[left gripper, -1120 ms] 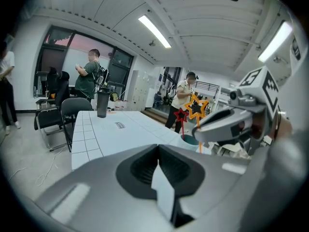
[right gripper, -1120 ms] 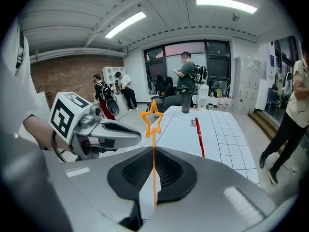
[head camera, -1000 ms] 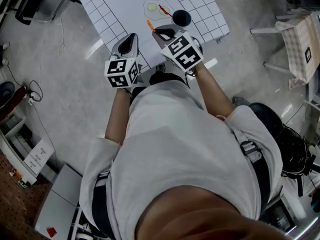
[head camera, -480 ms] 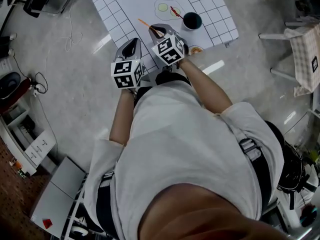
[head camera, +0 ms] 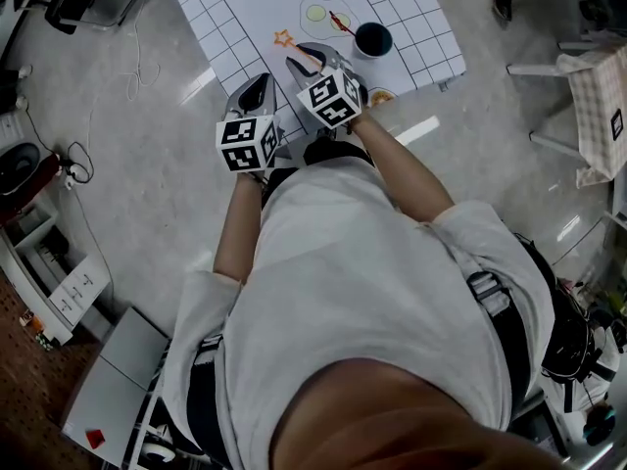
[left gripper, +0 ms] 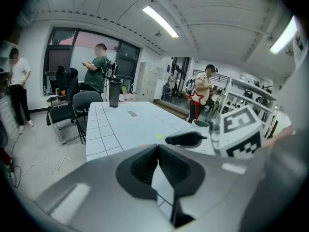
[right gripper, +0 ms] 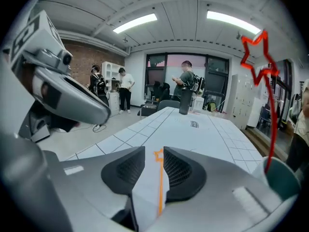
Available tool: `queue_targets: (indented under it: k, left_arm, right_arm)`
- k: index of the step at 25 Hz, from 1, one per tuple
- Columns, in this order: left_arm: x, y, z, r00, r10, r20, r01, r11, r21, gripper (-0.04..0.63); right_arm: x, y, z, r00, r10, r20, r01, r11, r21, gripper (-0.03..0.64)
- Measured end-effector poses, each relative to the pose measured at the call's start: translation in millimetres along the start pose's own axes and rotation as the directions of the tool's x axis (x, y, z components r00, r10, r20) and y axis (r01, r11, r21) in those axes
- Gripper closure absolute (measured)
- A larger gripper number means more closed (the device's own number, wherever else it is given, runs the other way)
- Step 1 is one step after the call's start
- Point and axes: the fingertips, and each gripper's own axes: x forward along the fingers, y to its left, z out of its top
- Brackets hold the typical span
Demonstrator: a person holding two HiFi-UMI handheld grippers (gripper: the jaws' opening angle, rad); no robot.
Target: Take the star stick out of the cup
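A white table [head camera: 411, 8] ruled with a grid stands on a grey, glossy floor [head camera: 127, 184] in a bright office where several people stand in the background. At the left, the left gripper [left gripper: 157, 149] hangs over the near table edge, its jaws clenched tip to tip with nothing between them. Just to its right, the orange star stick [head camera: 294, 47] lies flat on the table, out of the cup, its star end pointing away from the person. The right gripper [right gripper: 154, 151] sits over the near end of that stick. Its jaws are opening: the stick runs through the gap between them, but the pads are clear of it. Further right, near the table's edge, the dark cup [head camera: 373, 39] stands upright, and a red star stick [head camera: 339, 22] leans out of it.
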Motion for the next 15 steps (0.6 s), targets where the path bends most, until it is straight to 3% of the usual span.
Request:
queue_targets:
  k: [4,7,11,14,15]
  left_arm:
    - [6.9,0.7,8.7,1.0,-0.003,0.015,0.003,1.0,-0.006,0.592]
    - [14.0,-6.6,16.6,0.999,-0.02,0.025,0.02,1.0,0.005,0.592]
    - [20.0,-18.4,17.0,0.999,-0.046,0.023,0.045,0.999,0.021,0.592]
    - [21.4,-23.2,14.8,0.998,-0.056,0.015,0.056,0.998,0.027,0.592]
    - [21.3,-23.8,14.4,0.998,-0.057,0.014,0.056,0.998,0.027,0.592]
  right_arm:
    - [-55.1,-1.4,24.7,0.992,-0.047,0.115,0.052,0.998,-0.037,0.528]
    - [-103.4,-24.9,31.1,0.972,-0.156,0.174,0.161,0.987,-0.016,0.618]
    - [-142.9,-76.1,28.2,0.938,-0.3,0.171,0.305,0.952,0.001,0.618]
    - [-138.1,-98.0,27.9,0.944,-0.308,0.121,0.321,0.942,-0.098,0.597]
    - [-130.5,-99.9,26.0,0.952,-0.293,0.09,0.303,0.943,-0.141,0.537]
